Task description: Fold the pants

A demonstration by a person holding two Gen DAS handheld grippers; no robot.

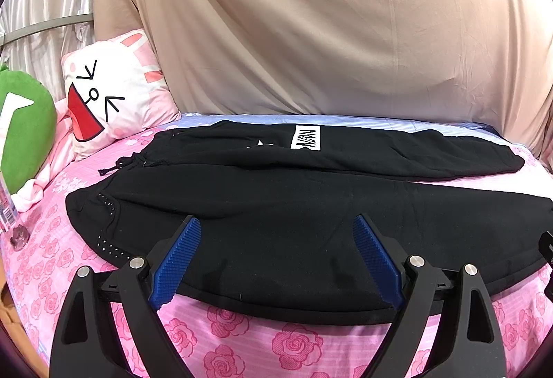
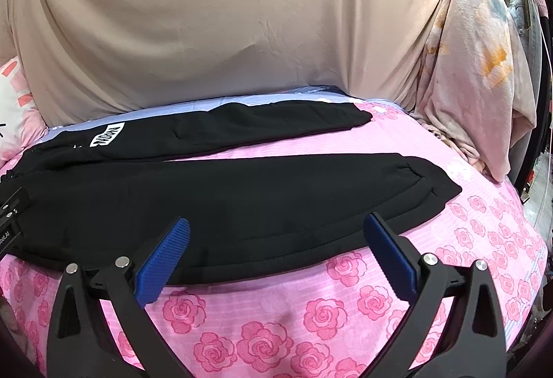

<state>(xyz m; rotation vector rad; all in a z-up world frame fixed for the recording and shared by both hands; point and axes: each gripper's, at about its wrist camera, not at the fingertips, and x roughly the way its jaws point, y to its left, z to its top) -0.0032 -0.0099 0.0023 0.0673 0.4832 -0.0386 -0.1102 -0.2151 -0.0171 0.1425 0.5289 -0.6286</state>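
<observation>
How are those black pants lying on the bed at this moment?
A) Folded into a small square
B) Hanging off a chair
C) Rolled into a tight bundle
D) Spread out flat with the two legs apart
D: the black pants lie flat on the pink rose bedsheet, with a strip of sheet showing between the two legs, and both the left tool and right tool are open, holding nothing.

Green cushion (image 1: 24, 132) cropped; pants (image 2: 207, 205) waistband off-frame in right view.
</observation>
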